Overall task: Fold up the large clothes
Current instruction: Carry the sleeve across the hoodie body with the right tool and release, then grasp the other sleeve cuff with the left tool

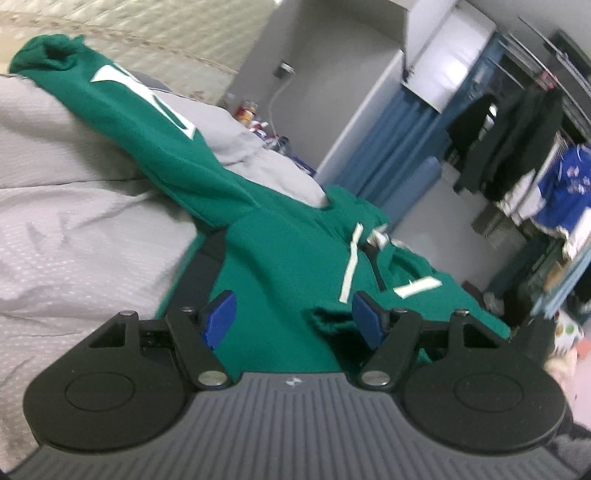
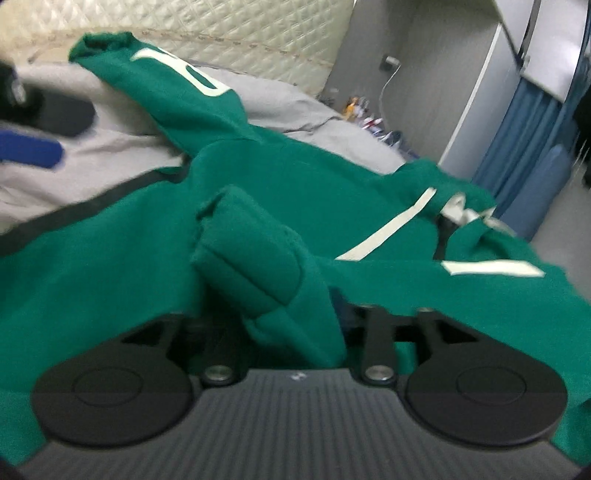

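Note:
A green hoodie (image 1: 288,258) with white drawstrings (image 1: 351,266) lies spread on a grey bed sheet (image 1: 74,221). One sleeve with a white number (image 1: 147,110) stretches away to the upper left. My left gripper (image 1: 293,317) hovers just over the hoodie's body, open, with nothing between its blue pads (image 1: 219,319). In the right wrist view the other sleeve's cuff (image 2: 251,254) lies folded over the hoodie (image 2: 110,277) and drapes between the spread jaws of my right gripper (image 2: 280,306). The cloth hides its pads. The left gripper's blue finger (image 2: 29,151) shows blurred at the far left.
A quilted cream headboard (image 1: 147,26) stands behind the bed. Past the bed's right edge are a cluttered bedside surface (image 1: 247,110), a blue curtain (image 1: 399,140) and a rack of hanging clothes (image 1: 517,147). Grey sheet (image 2: 74,147) lies bare left of the hoodie.

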`<control>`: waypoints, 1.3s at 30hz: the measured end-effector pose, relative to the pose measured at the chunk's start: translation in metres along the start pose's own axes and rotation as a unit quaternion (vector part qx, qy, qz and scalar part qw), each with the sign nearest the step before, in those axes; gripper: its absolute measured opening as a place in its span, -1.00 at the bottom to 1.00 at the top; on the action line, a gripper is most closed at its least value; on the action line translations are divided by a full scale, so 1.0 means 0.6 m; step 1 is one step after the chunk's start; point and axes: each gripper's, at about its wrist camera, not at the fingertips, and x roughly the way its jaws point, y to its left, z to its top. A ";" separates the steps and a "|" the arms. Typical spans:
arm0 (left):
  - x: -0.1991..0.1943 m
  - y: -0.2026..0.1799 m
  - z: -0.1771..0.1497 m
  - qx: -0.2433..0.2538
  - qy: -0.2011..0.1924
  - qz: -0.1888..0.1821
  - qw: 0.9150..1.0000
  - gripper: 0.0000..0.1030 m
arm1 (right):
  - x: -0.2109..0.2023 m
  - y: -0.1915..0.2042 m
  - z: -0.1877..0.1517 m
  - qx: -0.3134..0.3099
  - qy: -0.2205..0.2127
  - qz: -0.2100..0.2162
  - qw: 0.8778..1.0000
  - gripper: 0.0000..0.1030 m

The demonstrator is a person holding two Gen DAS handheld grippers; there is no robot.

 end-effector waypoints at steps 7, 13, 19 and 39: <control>0.003 -0.008 -0.006 0.013 0.007 -0.004 1.000 0.43 | -0.109 -0.031 -0.015 0.062 -0.008 0.080 0.995 0.56; 0.002 -0.041 -0.024 0.079 0.003 0.025 0.997 0.43 | -0.164 -0.071 -0.025 0.119 -0.012 0.086 0.989 0.56; 0.008 -0.066 -0.038 0.118 0.006 0.044 0.992 0.43 | -0.156 -0.096 -0.040 0.180 -0.023 0.056 0.982 0.56; -0.007 -0.095 -0.074 0.139 0.010 0.111 0.984 0.44 | -0.197 -0.112 -0.026 0.199 -0.102 0.044 0.974 0.56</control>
